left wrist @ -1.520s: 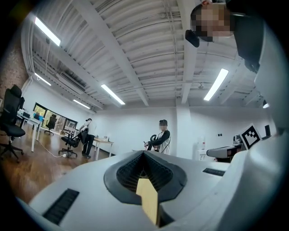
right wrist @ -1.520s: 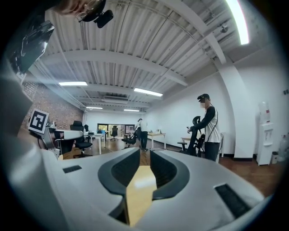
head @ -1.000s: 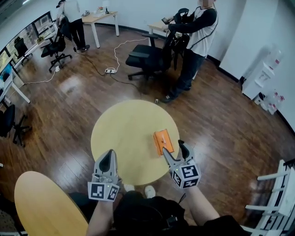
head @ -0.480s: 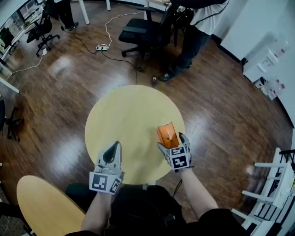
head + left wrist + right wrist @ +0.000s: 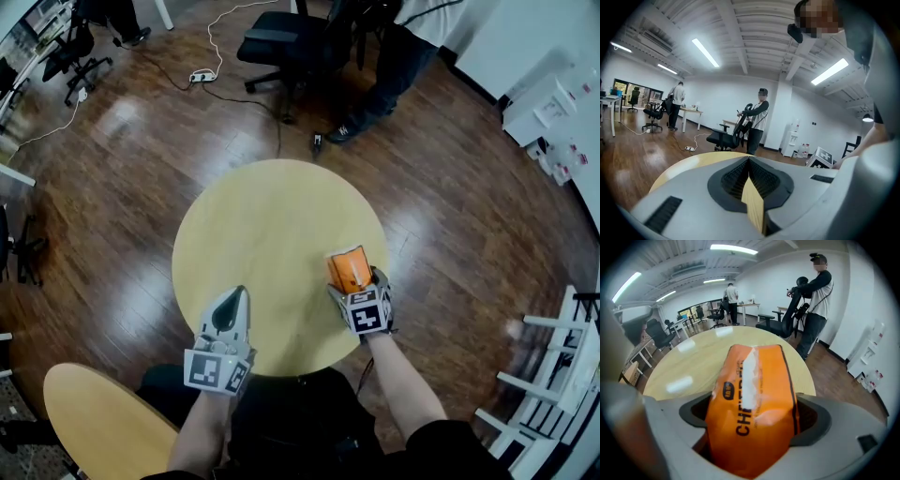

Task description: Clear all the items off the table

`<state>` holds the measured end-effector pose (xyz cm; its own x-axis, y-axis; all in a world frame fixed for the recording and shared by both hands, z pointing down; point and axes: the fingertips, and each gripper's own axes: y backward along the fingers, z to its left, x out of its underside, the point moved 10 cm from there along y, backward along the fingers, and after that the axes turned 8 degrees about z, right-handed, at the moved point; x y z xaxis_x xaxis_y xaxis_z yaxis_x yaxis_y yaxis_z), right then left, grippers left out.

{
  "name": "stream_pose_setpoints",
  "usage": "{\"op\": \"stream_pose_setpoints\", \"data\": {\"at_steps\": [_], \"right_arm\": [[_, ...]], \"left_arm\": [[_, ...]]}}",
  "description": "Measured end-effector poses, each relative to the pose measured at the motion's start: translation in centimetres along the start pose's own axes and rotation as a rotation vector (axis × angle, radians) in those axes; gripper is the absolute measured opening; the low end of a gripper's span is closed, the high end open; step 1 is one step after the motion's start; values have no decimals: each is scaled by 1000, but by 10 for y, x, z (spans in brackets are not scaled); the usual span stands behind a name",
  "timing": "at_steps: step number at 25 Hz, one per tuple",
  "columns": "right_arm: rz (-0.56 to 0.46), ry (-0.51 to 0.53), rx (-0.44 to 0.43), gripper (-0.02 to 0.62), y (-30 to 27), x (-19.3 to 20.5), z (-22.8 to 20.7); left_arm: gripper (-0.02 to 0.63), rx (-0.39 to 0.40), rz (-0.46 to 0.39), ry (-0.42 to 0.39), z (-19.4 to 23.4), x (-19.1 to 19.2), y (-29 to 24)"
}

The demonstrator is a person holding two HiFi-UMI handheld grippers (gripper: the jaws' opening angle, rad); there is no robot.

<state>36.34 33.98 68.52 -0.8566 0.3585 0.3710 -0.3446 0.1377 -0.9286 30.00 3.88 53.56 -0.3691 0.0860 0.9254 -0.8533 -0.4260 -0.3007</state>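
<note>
An orange snack packet lies on the right side of the round yellow table. My right gripper has its jaws around the packet's near end. The jaws are opening, and the packet fills most of the gap between them, with dark pad showing on both sides. My left gripper hovers over the table's near left edge. It is shut, with nothing in it.
A second yellow table sits at lower left. Beyond the round table are a black office chair, a standing person and a power strip with cable on the wood floor. A white rack stands to the right.
My right gripper has moved forward from behind the packet until its jaws stand around it, and the jaws have spread wider. The left gripper has stayed put and shut.
</note>
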Motion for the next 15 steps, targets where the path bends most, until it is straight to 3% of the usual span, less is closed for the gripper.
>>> {"op": "stream_pose_setpoints", "data": {"at_steps": [8, 12, 15], "right_arm": [[-3, 21, -63, 419, 12, -6, -4], [-87, 118, -117, 419, 29, -33, -7], [-151, 214, -177, 419, 58, -42, 20]], "left_arm": [[2, -23, -2, 5, -20, 6, 11], [2, -122, -70, -5, -35, -4, 23], [2, -216, -128, 0, -48, -2, 66]]}}
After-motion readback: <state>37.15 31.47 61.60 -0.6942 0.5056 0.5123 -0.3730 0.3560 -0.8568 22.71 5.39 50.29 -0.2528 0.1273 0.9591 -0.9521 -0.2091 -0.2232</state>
